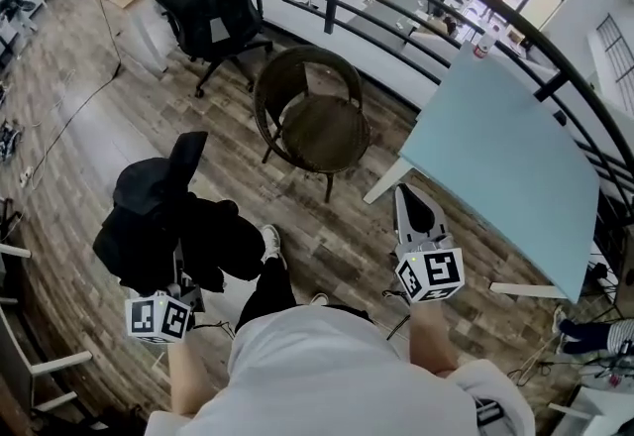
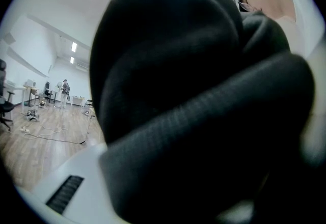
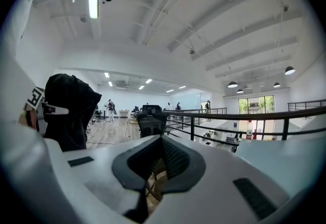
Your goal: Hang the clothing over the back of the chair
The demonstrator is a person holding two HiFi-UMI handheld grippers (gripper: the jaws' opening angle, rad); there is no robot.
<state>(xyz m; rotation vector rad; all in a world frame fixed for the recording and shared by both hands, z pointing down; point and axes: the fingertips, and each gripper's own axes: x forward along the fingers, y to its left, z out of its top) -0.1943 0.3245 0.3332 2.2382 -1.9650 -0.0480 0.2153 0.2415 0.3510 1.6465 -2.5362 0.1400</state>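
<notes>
Head view: left gripper point(image 1: 179, 287) clamps black clothing point(image 1: 157, 218).

The person stands with both arms held out ahead of the body and well apart, a tool in each hand pointing forward and roughly level. The left tool point(image 1: 181, 287) has its jaws clamped on a bundle of black clothing point(image 1: 158, 216), which drapes over them and hides the tips. The right tool point(image 1: 404, 196) carries nothing, and its jaws are drawn together at the tips.
</notes>
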